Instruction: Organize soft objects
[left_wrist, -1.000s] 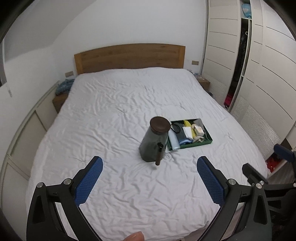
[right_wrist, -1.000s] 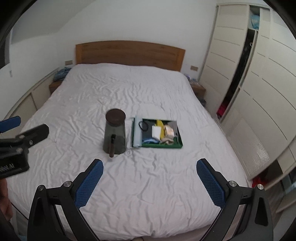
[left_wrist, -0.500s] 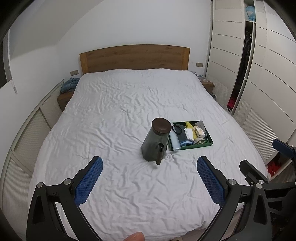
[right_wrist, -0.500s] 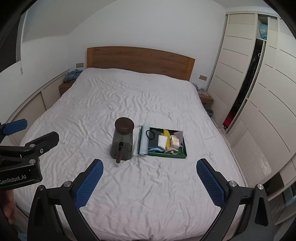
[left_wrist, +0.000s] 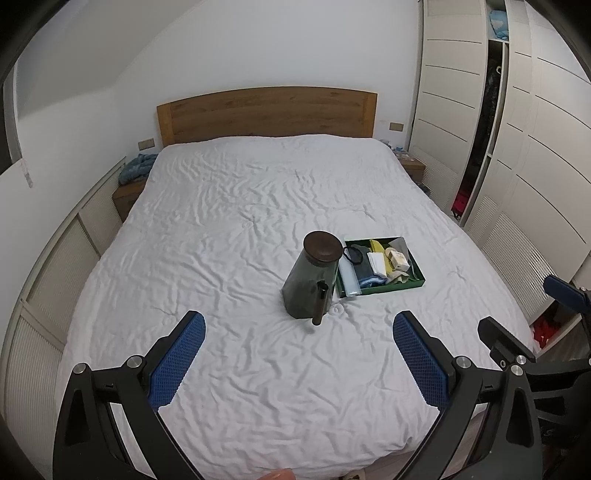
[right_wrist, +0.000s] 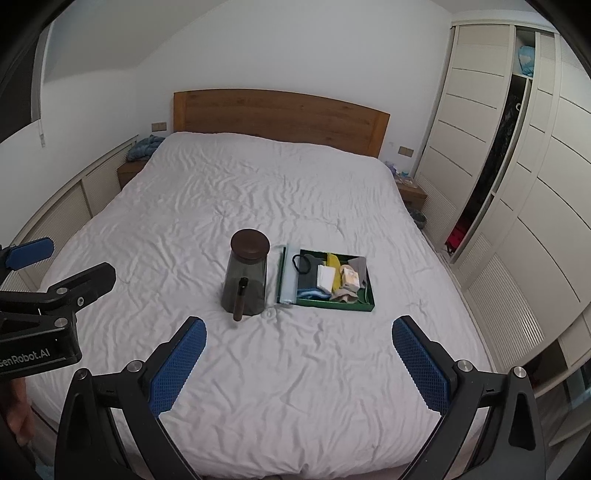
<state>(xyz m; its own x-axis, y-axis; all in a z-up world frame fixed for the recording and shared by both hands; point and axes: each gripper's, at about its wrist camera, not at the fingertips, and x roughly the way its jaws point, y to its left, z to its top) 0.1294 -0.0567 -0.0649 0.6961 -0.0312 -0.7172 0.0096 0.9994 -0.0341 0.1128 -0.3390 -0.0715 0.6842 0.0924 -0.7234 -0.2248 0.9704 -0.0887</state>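
Observation:
A green tray (left_wrist: 416, 286) (right_wrist: 364, 306) lies on the white bed (left_wrist: 240, 206) (right_wrist: 258, 206), filled with several folded soft items in blue, white, yellow and beige. A dark smoky jar with a brown lid (left_wrist: 312, 275) (right_wrist: 246, 273) stands just left of the tray, a dark stick leaning against its front. My left gripper (left_wrist: 299, 350) is open and empty above the bed's foot end, well short of the jar. My right gripper (right_wrist: 299, 350) is open and empty, likewise short of jar and tray. Each gripper shows at the edge of the other's view.
A wooden headboard (left_wrist: 266, 110) stands at the far end. White wardrobes (right_wrist: 517, 177) line the right wall, one section open. Bedside tables stand on both sides; the left one (left_wrist: 127, 192) bears a blue cloth. Low white panels (left_wrist: 55, 258) run along the left wall.
Both grippers have pulled back and up from the bed, so the jar and tray look smaller and more of the room shows. Nothing on the bed has moved.

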